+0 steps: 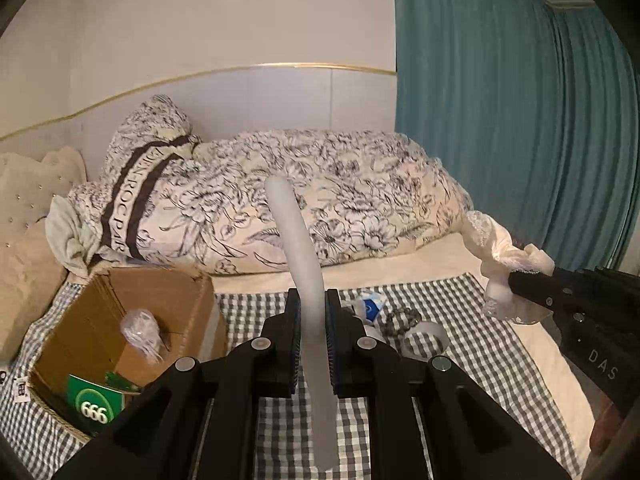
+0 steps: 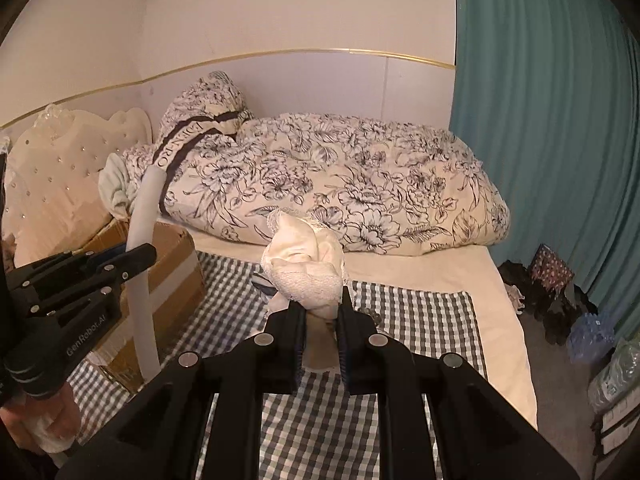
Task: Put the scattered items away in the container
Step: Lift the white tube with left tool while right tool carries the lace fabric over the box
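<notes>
1. Cardboard box [image 1: 132, 320], the container, sits open on the checked cloth [image 1: 472, 364] of the bed, at the left of the left wrist view and below the fingers; it already holds a green packet [image 1: 94, 404] and a clear plastic bag [image 1: 140, 332].
2. Left gripper [image 1: 313, 320] has its fingers nearly closed on a long white tube [image 1: 302, 248], gripping it partway along. The tube's long axis runs almost upright, one end curving up and away towards the floral duvet [image 1: 320, 188], the other hanging down towards the camera.
3. Right gripper [image 2: 322, 320] has its fingers nearly closed on a cream lace-trimmed cloth [image 2: 308, 268], bunched and standing up above the fingertips, with a little hanging below.
4. Both held things are off the bed and not yet over the box.
5. Seen from the right wrist camera, the left gripper and its tube stand just beside the box's near corner, while the right gripper is well to the right of it. So the left hand is the nearer one, I judge.
6. Deciding relation: the box opening lies down and to the left of both sets of fingers. The tube looks longer than the opening is wide, so it probably needs tipping to go in end-first or slantwise.
7. A few small items remain on the checked cloth beyond the left fingers, among them a tape roll [image 1: 426, 336] and a blue-and-white packet [image 1: 370, 306].
</notes>
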